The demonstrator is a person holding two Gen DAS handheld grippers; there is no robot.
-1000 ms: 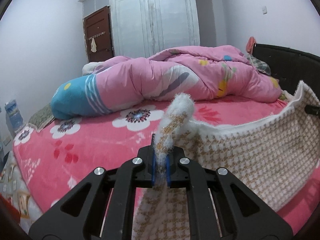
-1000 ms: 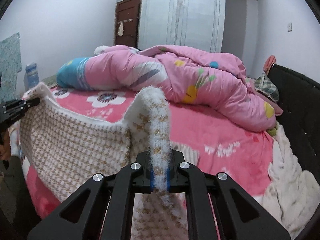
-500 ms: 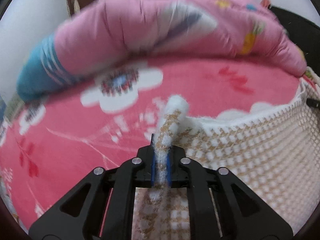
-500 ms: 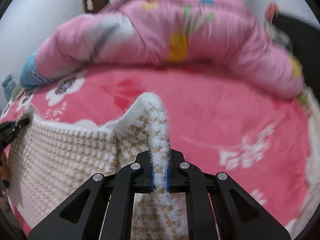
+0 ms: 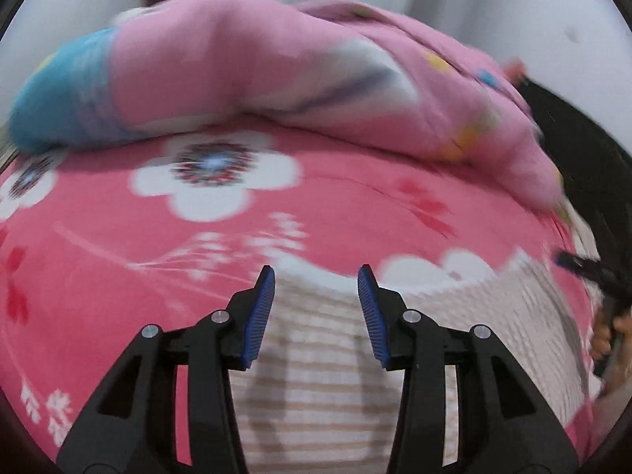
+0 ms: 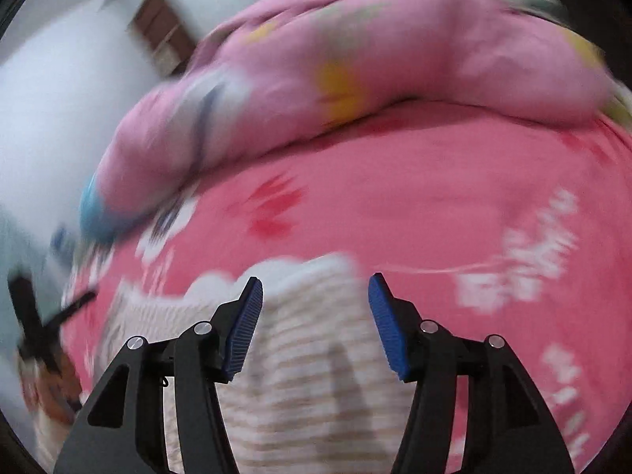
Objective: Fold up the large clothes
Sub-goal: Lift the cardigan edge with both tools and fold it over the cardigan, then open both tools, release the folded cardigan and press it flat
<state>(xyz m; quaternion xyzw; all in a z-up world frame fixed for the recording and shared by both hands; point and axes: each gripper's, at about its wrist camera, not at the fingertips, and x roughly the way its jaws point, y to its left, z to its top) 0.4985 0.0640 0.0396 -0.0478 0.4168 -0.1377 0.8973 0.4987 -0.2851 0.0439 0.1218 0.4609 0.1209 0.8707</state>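
Grippers [image 5: 316, 276] opening — sweater [image 5: 324, 355] (knit) released.

The garment [image 5: 316, 375] was white with tan checks, blurred into stripes. The bed sheet [image 5: 355, 213] was bright pink with large white flowers, dark-centred, and small red blossoms. The quilt [image 5: 245, 63] was paler pink, with a blue end, a white and grey patch and yellow spots. Each tool was black with blue pads [image 5: 258, 316].
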